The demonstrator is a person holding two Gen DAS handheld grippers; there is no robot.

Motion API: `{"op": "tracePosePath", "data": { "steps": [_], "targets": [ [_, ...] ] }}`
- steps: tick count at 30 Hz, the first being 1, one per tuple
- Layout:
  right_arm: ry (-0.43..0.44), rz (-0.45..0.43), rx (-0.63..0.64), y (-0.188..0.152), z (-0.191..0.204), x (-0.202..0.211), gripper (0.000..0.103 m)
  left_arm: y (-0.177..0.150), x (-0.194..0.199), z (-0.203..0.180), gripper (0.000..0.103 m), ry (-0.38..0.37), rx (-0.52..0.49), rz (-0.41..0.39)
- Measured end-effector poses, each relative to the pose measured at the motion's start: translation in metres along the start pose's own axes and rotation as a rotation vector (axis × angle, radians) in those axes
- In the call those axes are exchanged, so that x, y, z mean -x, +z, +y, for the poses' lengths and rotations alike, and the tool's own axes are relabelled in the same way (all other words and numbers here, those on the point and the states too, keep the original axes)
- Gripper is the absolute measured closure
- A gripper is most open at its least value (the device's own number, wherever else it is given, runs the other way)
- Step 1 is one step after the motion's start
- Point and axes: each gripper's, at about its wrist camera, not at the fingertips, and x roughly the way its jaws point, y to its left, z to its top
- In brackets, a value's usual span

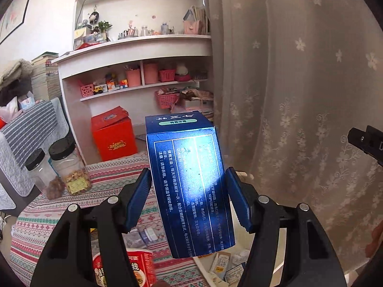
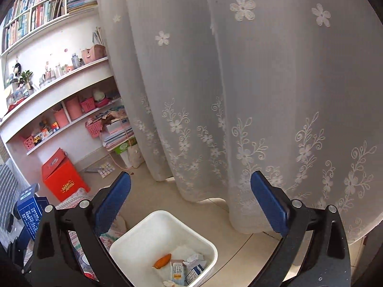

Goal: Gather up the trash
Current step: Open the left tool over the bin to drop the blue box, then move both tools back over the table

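Observation:
My left gripper (image 1: 189, 198) is shut on a dark blue carton (image 1: 189, 181) with white print and holds it in the air above the table edge. The carton also shows at the left of the right wrist view (image 2: 30, 211). A white square trash bin (image 2: 153, 229) stands on the floor below, holding a milk carton (image 2: 177, 271), crumpled paper and an orange scrap (image 2: 162, 260). Its contents show low in the left wrist view (image 1: 225, 267). My right gripper (image 2: 191, 205) is open and empty above the bin; its tip shows in the left wrist view (image 1: 366, 141).
A table with a patterned cloth (image 1: 47, 222) carries two black-lidded jars (image 1: 69, 165) and a red noodle cup (image 1: 136, 267). A white lace curtain (image 2: 239, 95) hangs close behind the bin. A red box (image 1: 112, 136) and shelves (image 1: 134, 47) stand beyond.

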Motion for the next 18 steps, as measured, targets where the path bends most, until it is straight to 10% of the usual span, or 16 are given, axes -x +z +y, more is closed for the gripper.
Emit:
{"op": "tracePosePath", "data": {
  "steps": [10,18],
  "targets": [
    [-0.040,0.003,-0.045,0.006,-0.025,-0.004,0.007,0.001,-0.033,-0.034,0.026,-0.133,0.027,0.141],
    [-0.055,0.003,0.053,-0.001,-0.004,-0.003,0.007,0.001,-0.025,-0.014,0.019,-0.068,0.037,0.146]
  ]
}}
